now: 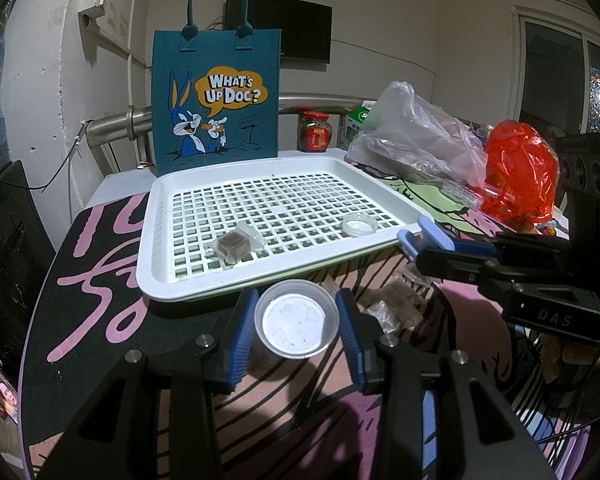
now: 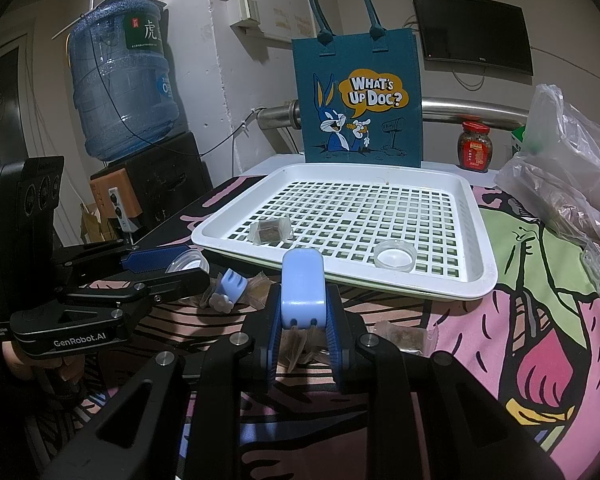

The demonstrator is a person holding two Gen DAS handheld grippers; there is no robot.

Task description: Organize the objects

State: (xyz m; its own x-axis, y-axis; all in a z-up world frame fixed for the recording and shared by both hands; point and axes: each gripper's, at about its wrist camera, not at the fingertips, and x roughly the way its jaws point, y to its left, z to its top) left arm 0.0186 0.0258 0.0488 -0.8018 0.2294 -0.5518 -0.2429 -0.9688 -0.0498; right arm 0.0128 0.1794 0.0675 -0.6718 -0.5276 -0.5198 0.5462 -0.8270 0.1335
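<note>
My left gripper (image 1: 296, 300) is shut on a small clear round cup (image 1: 296, 322), held just in front of the white grid tray (image 1: 156, 280). In the right wrist view this gripper (image 2: 188, 265) shows at the left with the cup (image 2: 186, 259). My right gripper (image 2: 303, 312) is shut on a light blue clip (image 2: 302, 288) near the tray's (image 2: 488, 240) front rim; it also shows as the right gripper (image 1: 414, 240) in the left wrist view. In the tray lie a wrapped brown cube (image 1: 236, 244) (image 2: 270, 232) and a clear round dish (image 1: 359, 225) (image 2: 394, 260).
A second blue clip (image 2: 228, 288) and wrapped packets (image 2: 404, 336) lie on the patterned cloth before the tray. Behind it stand a blue tote bag (image 1: 216, 96) and a red-lidded jar (image 1: 314, 130). A clear plastic bag (image 1: 416, 136) and a red bag (image 1: 520, 172) lie at the right.
</note>
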